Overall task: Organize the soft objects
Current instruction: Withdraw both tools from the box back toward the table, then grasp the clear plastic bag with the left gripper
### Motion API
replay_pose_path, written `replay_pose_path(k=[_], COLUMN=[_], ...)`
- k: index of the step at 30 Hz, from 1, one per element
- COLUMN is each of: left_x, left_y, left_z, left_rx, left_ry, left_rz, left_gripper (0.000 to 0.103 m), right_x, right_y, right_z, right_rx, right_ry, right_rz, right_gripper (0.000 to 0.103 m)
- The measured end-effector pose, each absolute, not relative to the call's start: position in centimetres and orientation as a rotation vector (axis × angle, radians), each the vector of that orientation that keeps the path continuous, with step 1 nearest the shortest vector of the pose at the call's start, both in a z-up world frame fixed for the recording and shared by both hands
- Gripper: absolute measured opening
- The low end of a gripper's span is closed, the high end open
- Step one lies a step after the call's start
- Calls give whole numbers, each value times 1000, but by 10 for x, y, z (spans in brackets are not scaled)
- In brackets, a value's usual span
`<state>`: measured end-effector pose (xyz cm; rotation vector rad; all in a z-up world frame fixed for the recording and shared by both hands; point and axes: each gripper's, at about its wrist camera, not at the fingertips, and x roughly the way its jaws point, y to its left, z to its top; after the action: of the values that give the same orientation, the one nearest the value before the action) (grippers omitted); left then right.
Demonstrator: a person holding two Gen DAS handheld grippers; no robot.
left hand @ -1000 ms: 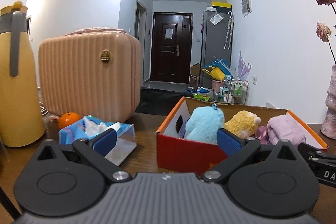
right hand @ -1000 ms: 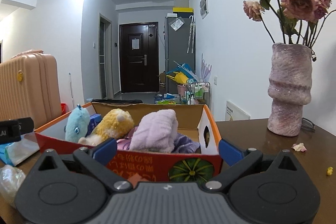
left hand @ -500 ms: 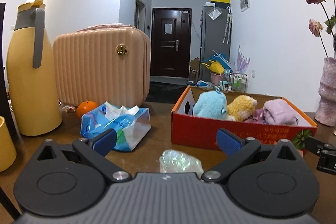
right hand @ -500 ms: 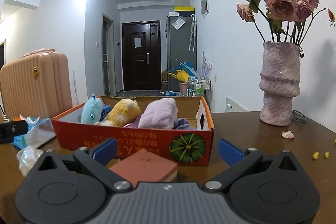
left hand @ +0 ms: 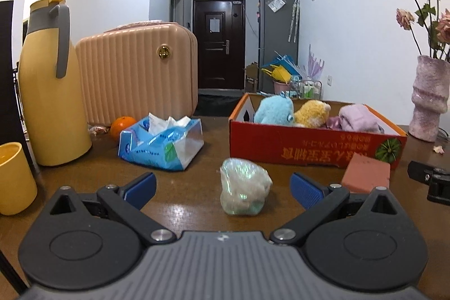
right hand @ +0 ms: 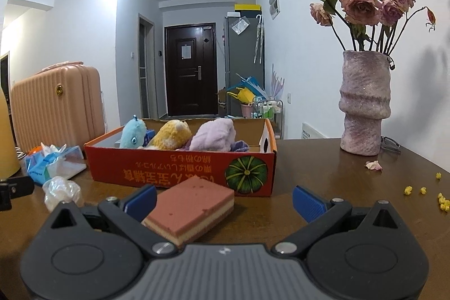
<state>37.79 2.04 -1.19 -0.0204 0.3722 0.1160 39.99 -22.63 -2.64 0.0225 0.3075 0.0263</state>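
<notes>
Jaws of both the left gripper [left hand: 222, 184] and right gripper [right hand: 223, 200] are held wide, empty. Three plush toys are already seen in the orange cardboard box [left hand: 315, 148]. Left on the brown wooden desk [left hand: 197, 196] are a crumpled iridescent plastic bag [left hand: 243, 188] and a pink layered sponge block [right hand: 191, 208], just before the box.

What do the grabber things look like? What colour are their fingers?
Both look alike. The left gripper and the right gripper each have a ribbed grey body, black arms with round black discs and silver screws, and two blue ribbed fingertips. No hands, sleeves or cables are in view.
</notes>
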Motion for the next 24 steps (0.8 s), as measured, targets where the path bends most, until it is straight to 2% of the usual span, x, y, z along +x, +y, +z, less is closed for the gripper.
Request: replay_pose_path(k=[10,24], left_x=[372,414], left_y=[16,21], left_z=[-20,-33], left_rx=[2,-40], left_ry=[421,533], left_rz=[99,89], left_gripper=[103,103], right_x=[395,401], right_y=[-226,-229], right_z=[-26,-29], right_rx=[22,39], right_ry=[318,343], right_rz=[33,28], right_gripper=[103,103])
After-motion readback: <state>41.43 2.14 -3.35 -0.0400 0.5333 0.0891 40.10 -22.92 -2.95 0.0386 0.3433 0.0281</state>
